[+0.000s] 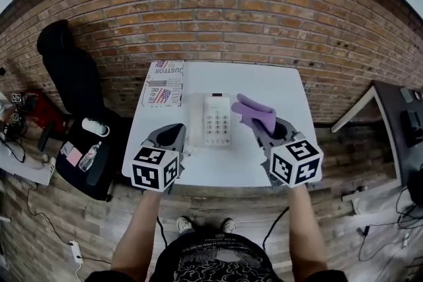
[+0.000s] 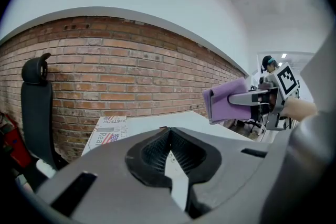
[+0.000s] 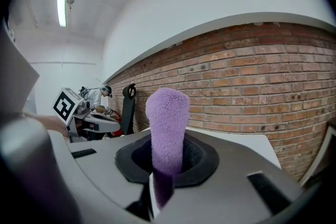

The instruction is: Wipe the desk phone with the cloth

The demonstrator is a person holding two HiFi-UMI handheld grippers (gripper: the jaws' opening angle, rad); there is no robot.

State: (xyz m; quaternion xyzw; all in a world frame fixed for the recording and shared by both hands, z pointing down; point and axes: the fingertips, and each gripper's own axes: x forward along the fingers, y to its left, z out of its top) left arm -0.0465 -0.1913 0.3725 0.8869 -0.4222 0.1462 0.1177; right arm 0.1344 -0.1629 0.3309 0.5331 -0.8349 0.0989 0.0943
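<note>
The white desk phone (image 1: 217,119) lies flat in the middle of the white table (image 1: 284,89), handset on its left. A purple cloth (image 1: 254,111) is pinched in my right gripper (image 1: 266,132) and sticks up and forward just right of the phone, above the table. In the right gripper view the cloth (image 3: 167,126) rises upright out of the shut jaws. My left gripper (image 1: 174,137) hovers at the phone's front left, jaws together with nothing in them. The left gripper view shows the cloth (image 2: 226,100) off to the right.
A cardboard box (image 1: 163,82) with flag print lies on the table's far left corner. A black office chair (image 1: 74,79) stands left of the table, with a brick wall (image 1: 218,16) behind. Another desk (image 1: 390,109) edges in at the right.
</note>
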